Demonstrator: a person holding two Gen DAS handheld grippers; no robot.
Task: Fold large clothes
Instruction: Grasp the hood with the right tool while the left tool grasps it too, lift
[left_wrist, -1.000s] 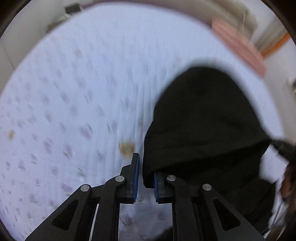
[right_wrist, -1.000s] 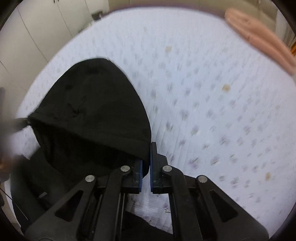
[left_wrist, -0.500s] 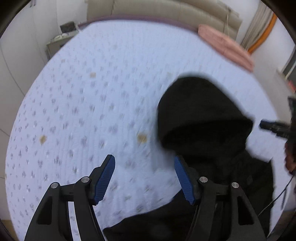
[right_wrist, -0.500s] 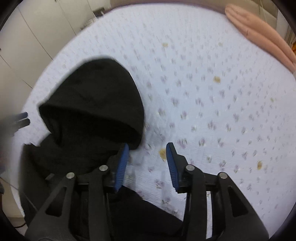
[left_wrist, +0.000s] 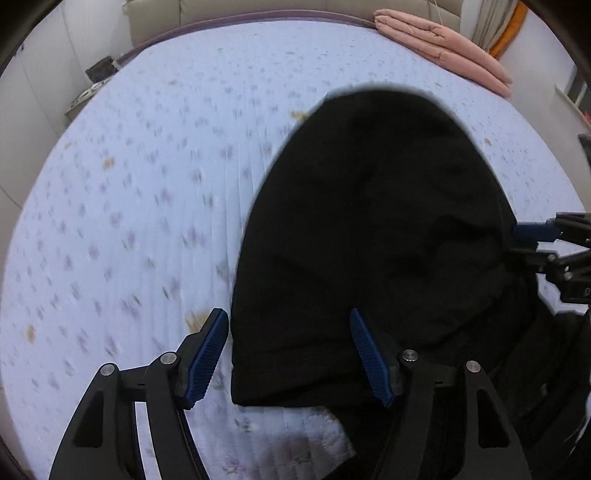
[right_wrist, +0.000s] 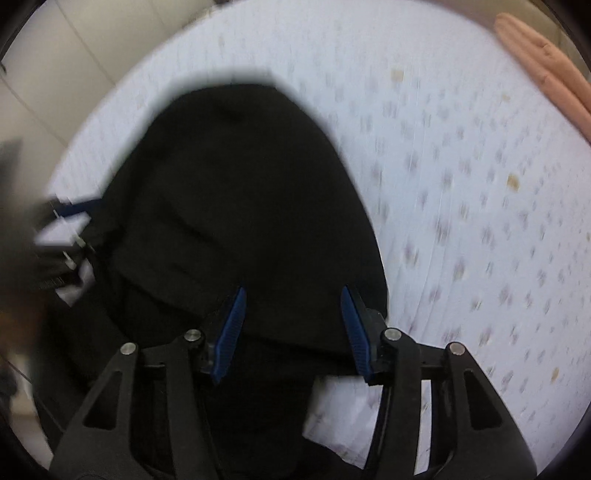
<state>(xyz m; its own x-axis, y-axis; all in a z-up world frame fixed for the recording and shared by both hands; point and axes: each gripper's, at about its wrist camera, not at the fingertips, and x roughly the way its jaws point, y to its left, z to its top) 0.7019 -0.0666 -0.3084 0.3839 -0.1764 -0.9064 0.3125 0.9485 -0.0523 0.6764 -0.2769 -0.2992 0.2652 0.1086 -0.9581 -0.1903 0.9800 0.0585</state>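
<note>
A black hooded garment (left_wrist: 369, 229) lies on the pale patterned bed sheet (left_wrist: 129, 184), its hood spread flat and pointing away from me. My left gripper (left_wrist: 290, 334) is open, with its jaws standing astride the hood's left lower edge. My right gripper (right_wrist: 293, 306) is open over the hood's right lower edge (right_wrist: 243, 206). The right gripper also shows at the right side of the left wrist view (left_wrist: 546, 243). The rest of the garment hangs dark below the hood, near the bed's front edge.
A folded pink blanket (left_wrist: 443, 48) lies at the far right corner of the bed and also shows in the right wrist view (right_wrist: 546, 62). A beige headboard (left_wrist: 240, 7) is at the far end. White cupboards (right_wrist: 55, 66) stand to the left.
Both grippers went from shut on the hood's edges to open, letting go. They then moved forward, low over the hood's lower corners, and the hood now lies flat.
</note>
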